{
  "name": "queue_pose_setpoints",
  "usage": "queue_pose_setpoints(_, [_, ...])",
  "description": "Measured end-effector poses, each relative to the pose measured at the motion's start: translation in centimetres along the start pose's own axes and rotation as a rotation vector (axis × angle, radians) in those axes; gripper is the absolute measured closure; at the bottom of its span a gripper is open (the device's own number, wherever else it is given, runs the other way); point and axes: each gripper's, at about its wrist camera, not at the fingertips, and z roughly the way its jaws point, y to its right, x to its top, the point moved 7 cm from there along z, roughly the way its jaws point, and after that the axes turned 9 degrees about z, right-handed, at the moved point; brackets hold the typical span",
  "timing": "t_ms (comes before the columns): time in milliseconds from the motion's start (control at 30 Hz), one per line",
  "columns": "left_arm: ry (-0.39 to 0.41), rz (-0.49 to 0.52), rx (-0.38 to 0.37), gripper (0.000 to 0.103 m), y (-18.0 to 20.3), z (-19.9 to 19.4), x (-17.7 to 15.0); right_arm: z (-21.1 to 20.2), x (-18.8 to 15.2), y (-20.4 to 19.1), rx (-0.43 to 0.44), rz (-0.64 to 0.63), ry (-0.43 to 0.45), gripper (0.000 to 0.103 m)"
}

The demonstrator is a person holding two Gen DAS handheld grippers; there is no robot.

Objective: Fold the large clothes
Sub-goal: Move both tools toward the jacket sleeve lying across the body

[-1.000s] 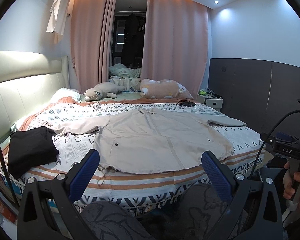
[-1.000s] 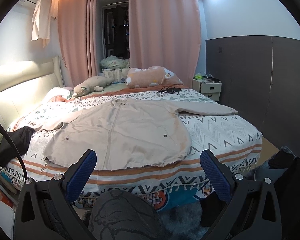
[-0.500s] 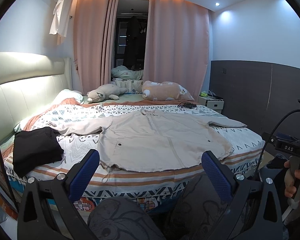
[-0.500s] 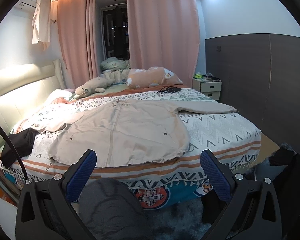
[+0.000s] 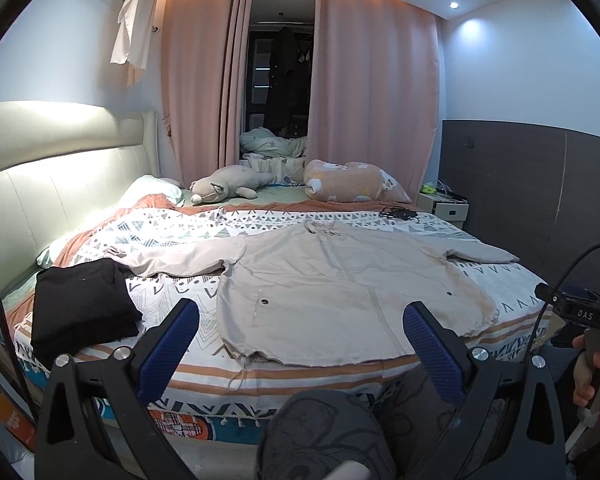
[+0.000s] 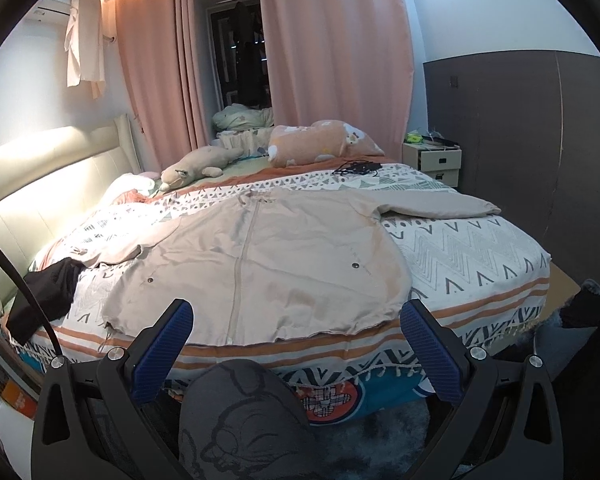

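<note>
Hidden behind the right tongs (image 6: 296, 346) and a grey-clad knee (image 6: 240, 412): the middle of the beige coat's (image 6: 260, 256) hem and the bed's (image 6: 480, 256) near edge. Cut off at the frame's right edge: the hand (image 5: 598, 380) gripping a handle, so only fingers show. Too small to tell: the dark tangle (image 5: 398, 213) on the far bedspread and the items on the nightstand (image 5: 444, 204).

The bed (image 5: 512, 292) carries a spread beige jacket (image 5: 340, 284) at centre, black folded clothes (image 5: 80, 308) at nine o'clock, plush toys (image 5: 228, 188) at twelve.
</note>
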Motion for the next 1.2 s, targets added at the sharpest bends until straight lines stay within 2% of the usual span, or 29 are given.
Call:
queue_pose_setpoints(200, [-0.020,-0.020,0.032,0.000,-2.4,3.2,0.6,3.3,1.2,-0.7,-0.005,0.007,-0.023,0.000])
queue_pose_setpoints(533, [-0.092,-0.109,0.088,0.000,-9.3,11.1,2.0,11.0,4.7,-3.5,0.016,0.013,-0.083,0.000])
queue_pose_setpoints(800, [-0.171,-0.167,0.128,0.000,-13.9,17.5,2.1,17.8,8.0,-6.4,0.064,-0.003,-0.112,0.000])
queue_pose_setpoints(1200, [-0.276,-0.290,0.196,0.000,-21.7,25.2,3.1,27.3,10.4,-9.7,0.153,-0.009,-0.167,0.000])
